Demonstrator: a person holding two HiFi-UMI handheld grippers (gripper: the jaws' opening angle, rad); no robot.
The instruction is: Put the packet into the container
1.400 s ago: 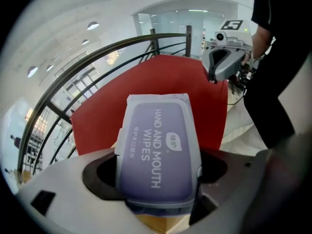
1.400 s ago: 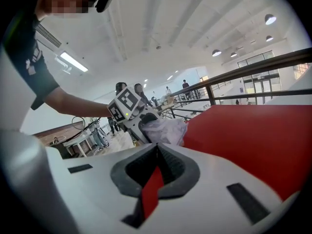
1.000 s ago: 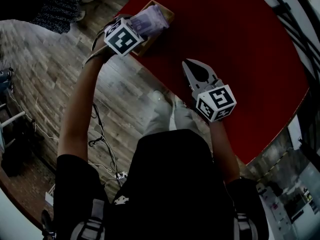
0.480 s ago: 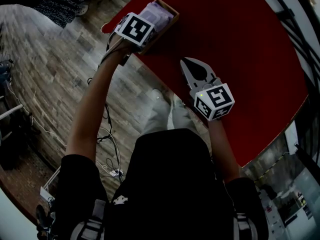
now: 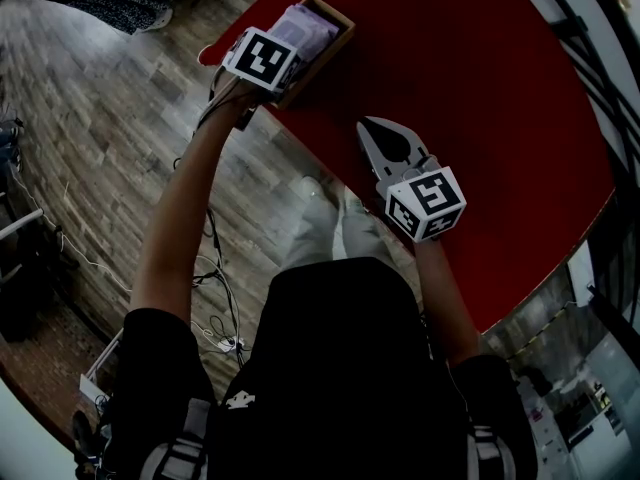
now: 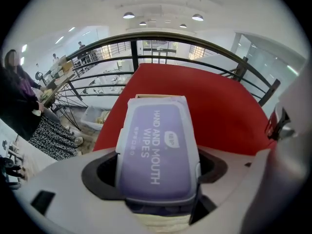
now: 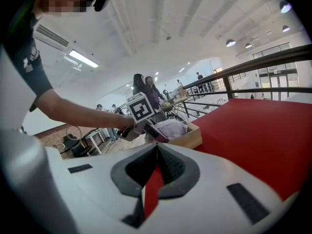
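Note:
A purple packet [image 6: 157,145] of hand and mouth wipes lies lengthwise between the jaws of my left gripper [image 6: 158,177], which is shut on it. In the head view the left gripper [image 5: 285,48] holds the packet [image 5: 308,23] over the open wooden box [image 5: 338,36] at the red table's far left corner. The box's far rim [image 6: 153,96] shows just past the packet. My right gripper [image 5: 375,136] hovers over the table's near edge, shut with nothing in it. In its own view the right gripper [image 7: 157,150] looks toward the box [image 7: 192,138] and the packet [image 7: 170,129].
The red table [image 5: 480,98] stretches right and far from the box. Its left edge drops to a wooden floor [image 5: 100,138] with cables [image 5: 205,268]. A black railing [image 6: 195,43] runs behind the table, and people [image 7: 146,89] stand in the background.
My left gripper has carried the packet a little farther over the box. The right gripper has barely shifted.

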